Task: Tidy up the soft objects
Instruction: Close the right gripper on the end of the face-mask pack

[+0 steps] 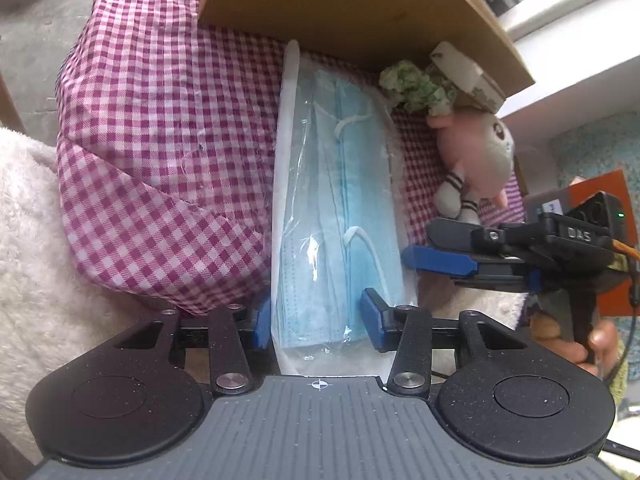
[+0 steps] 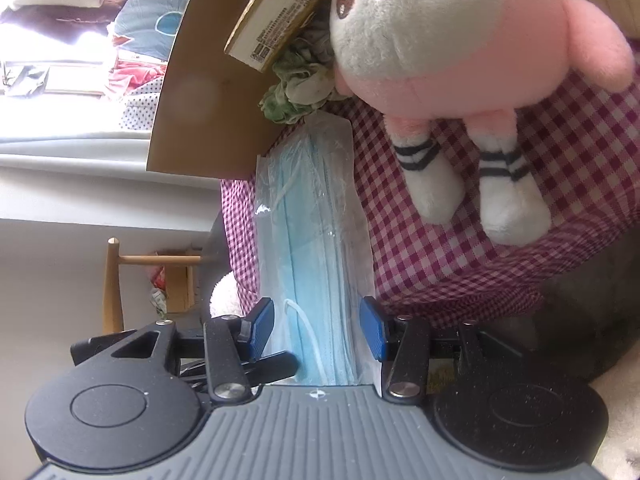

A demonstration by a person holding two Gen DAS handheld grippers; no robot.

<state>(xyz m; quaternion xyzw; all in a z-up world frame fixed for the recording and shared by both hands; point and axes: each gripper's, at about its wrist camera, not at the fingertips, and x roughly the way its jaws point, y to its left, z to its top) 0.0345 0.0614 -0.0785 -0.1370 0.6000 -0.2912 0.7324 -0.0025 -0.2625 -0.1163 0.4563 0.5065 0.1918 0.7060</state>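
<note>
A clear plastic pack of blue face masks (image 1: 336, 200) lies on edge against a pink-and-white checked cloth bundle (image 1: 160, 140). My left gripper (image 1: 316, 320) has its blue pads on both sides of the pack's near end and holds it. My right gripper (image 2: 318, 328) also grips the pack (image 2: 316, 220), seen from the other side; it shows in the left wrist view (image 1: 440, 248) at the right. A pink-and-white plush doll (image 2: 460, 60) rests on the checked cloth (image 2: 480, 240), with a green crumpled fabric piece (image 1: 412, 84) behind it.
A cardboard box (image 1: 352, 4) stands just behind the pack and plush. A small printed carton (image 2: 280, 12) leans over the green fabric. White fluffy fabric (image 1: 28, 248) lies at the left. A wooden chair (image 2: 116, 280) stands farther off.
</note>
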